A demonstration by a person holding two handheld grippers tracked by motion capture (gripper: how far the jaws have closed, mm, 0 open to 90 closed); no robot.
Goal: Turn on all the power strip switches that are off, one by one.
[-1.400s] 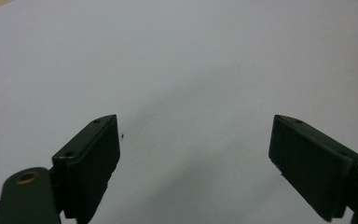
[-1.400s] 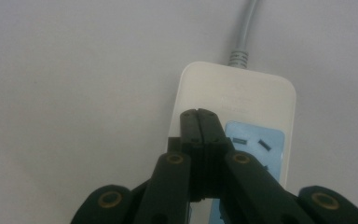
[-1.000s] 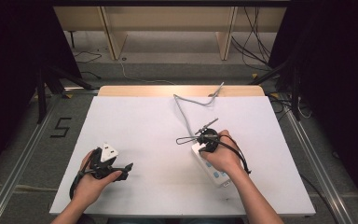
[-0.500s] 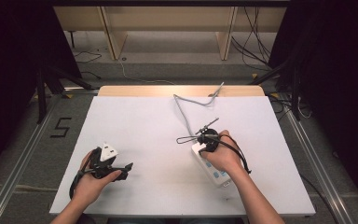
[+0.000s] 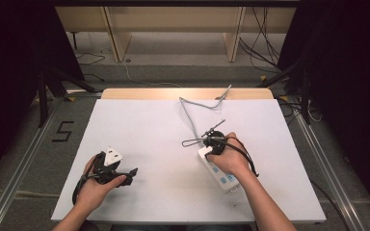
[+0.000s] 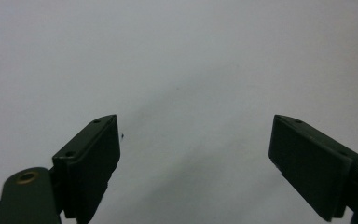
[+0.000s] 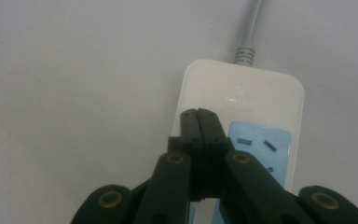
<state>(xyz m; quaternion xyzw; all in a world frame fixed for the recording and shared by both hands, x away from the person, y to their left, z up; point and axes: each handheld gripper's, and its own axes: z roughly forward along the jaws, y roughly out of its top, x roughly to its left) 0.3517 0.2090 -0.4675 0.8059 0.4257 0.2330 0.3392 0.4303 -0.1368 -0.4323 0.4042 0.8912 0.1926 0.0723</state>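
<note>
The white power strip [image 5: 218, 168] lies on the table [image 5: 149, 130] at its right side, mostly covered by the person's right hand [image 5: 229, 159] in the high view. The right gripper [image 7: 199, 116] hangs over the strip's cable end with its jaws pressed together, empty; they hide part of a blue socket panel. The strip's grey cable [image 5: 189, 113] runs off the far edge. The left gripper [image 6: 193, 149] stands spread wide over bare table.
</note>
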